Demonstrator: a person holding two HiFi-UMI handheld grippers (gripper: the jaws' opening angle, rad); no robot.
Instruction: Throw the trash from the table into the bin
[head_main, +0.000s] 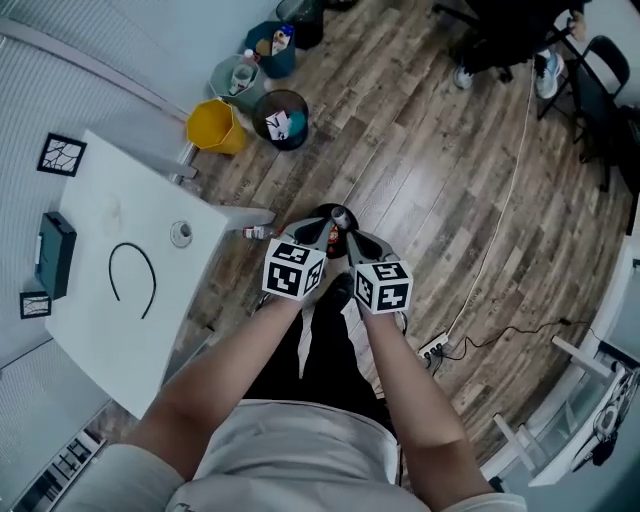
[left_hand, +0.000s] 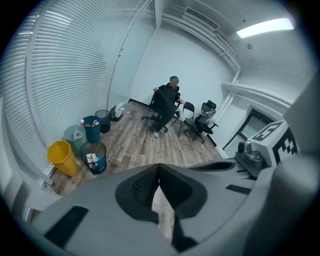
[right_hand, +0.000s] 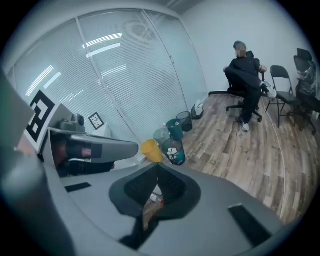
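Two hand-held grippers (head_main: 320, 225) bear black-and-white marker cubes (head_main: 293, 268).

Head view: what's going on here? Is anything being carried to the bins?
A person holds the left gripper and right gripper side by side over the wood floor, next to the white table. Both have their jaws together with nothing between them, so no trash is in hand. A black curved band, a small round item and a black box lie on the table. The yellow bin and dark mesh bin stand beyond it.
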